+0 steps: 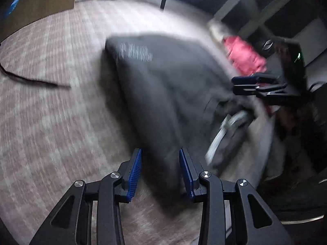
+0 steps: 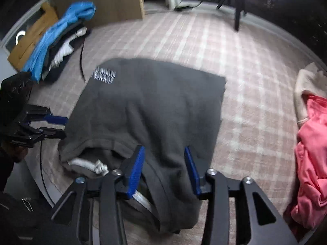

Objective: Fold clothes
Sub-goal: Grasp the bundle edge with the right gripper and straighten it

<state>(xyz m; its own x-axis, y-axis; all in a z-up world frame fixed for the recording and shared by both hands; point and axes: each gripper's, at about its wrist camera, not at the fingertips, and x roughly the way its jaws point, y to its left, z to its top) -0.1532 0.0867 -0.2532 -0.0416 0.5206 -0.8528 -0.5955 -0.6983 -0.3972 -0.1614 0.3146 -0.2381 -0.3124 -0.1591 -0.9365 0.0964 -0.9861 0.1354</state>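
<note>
A dark grey garment (image 1: 163,85) (image 2: 153,106) with a small white print (image 2: 104,75) lies folded over on the checked carpet. Its neck opening with a white label (image 2: 98,167) faces me. In the blurred left wrist view, my left gripper (image 1: 160,153) hangs over the garment's near edge, jaws apart, pads not pressing the cloth. My right gripper (image 2: 163,151) stands open over the near part of the garment, which lies below and between its fingers. Each gripper also shows in the other view: the left gripper (image 2: 63,126) at the garment's left edge, the right gripper (image 1: 234,84) at its right side.
A pink garment (image 2: 312,153) (image 1: 243,55) and a cream cloth (image 2: 306,77) lie to the right. A heap with a blue garment (image 2: 61,32) sits at the back left by a wooden panel. A black strap (image 1: 30,79) crosses the carpet (image 2: 255,81). Dark shelving (image 1: 265,10) stands at the right.
</note>
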